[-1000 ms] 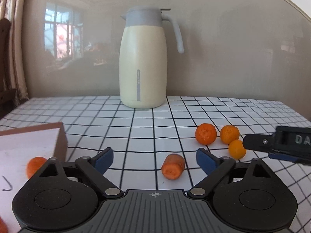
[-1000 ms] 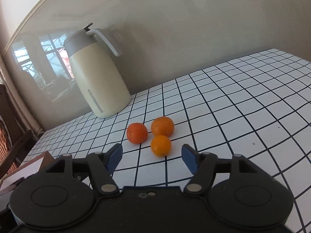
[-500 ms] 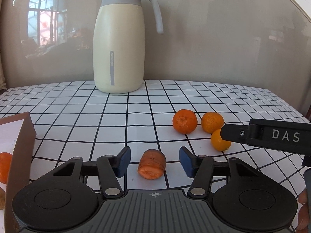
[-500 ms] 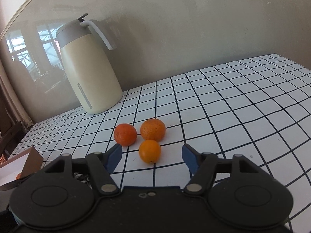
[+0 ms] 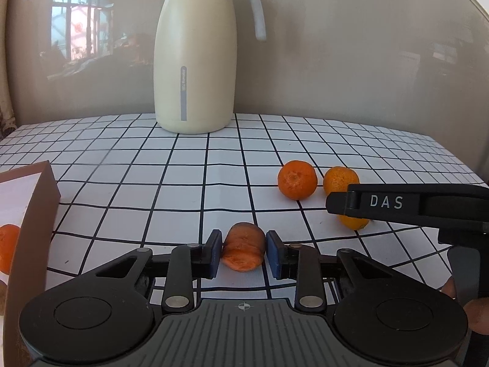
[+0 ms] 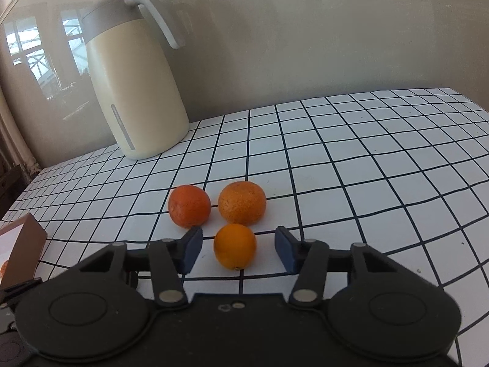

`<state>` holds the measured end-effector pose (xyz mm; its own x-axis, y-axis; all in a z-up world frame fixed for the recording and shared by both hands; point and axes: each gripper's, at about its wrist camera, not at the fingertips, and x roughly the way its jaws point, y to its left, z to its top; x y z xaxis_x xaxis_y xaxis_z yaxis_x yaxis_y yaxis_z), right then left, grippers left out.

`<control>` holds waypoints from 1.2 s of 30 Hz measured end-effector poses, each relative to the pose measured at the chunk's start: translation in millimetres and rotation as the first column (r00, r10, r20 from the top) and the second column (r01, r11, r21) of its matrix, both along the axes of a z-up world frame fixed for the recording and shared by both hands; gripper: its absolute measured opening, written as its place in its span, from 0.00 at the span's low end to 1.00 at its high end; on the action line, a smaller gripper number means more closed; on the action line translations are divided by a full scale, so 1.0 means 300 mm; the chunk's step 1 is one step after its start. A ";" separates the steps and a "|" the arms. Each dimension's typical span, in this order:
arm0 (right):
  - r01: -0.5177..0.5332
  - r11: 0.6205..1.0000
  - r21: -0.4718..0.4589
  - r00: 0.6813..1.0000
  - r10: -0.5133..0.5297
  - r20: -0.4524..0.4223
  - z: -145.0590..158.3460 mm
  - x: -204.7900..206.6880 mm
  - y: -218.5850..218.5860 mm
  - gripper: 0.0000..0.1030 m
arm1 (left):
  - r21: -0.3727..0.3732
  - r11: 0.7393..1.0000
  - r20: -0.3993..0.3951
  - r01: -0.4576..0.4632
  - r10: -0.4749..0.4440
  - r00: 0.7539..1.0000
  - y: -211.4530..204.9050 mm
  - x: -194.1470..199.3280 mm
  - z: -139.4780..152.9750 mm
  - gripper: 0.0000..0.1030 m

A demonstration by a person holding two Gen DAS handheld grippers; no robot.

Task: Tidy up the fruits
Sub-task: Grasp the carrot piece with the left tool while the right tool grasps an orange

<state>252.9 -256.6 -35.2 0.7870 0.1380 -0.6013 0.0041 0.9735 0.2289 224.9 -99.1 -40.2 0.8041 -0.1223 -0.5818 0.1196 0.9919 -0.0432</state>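
A short carrot piece [image 5: 244, 249] lies on the checked tablecloth [image 5: 152, 183], and my left gripper [image 5: 243, 253] is shut on it, both blue pads against its sides. In the right wrist view a small orange [image 6: 234, 246] sits between the jaws of my right gripper [image 6: 238, 249]. Those jaws are closing, with a gap left on each side. Just beyond it lie a reddish tangerine [image 6: 189, 205] and a paler one [image 6: 242, 203]. In the left wrist view one of the right gripper's fingers [image 5: 397, 203] crosses in front of the small orange [image 5: 354, 223].
A brown box [image 5: 33, 214] with a white inside stands at the left and holds an orange fruit [image 5: 7, 247]. A cream jug [image 5: 195, 55] with a grey lid stands at the back by the wall. Part of a hand [image 5: 473, 312] shows at the right edge.
My left jaws have come together on the carrot piece. My right gripper has moved forward so the small orange lies between its jaws, which have narrowed.
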 end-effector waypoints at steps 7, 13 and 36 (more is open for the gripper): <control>-0.023 0.999 -0.036 1.000 0.024 0.014 -0.002 -0.012 0.026 0.21 | 0.007 1.000 -0.005 -0.001 0.001 1.000 -0.002 0.006 -0.001 0.31; -0.032 0.999 -0.039 0.999 0.033 0.024 0.005 -0.033 0.024 0.21 | -0.001 1.000 0.002 -0.009 0.009 1.000 0.000 -0.006 0.004 0.31; -0.137 0.991 0.000 0.985 0.137 0.109 0.113 -0.245 0.040 0.21 | -0.037 0.999 0.054 0.020 -0.018 0.998 0.073 -0.197 0.063 0.30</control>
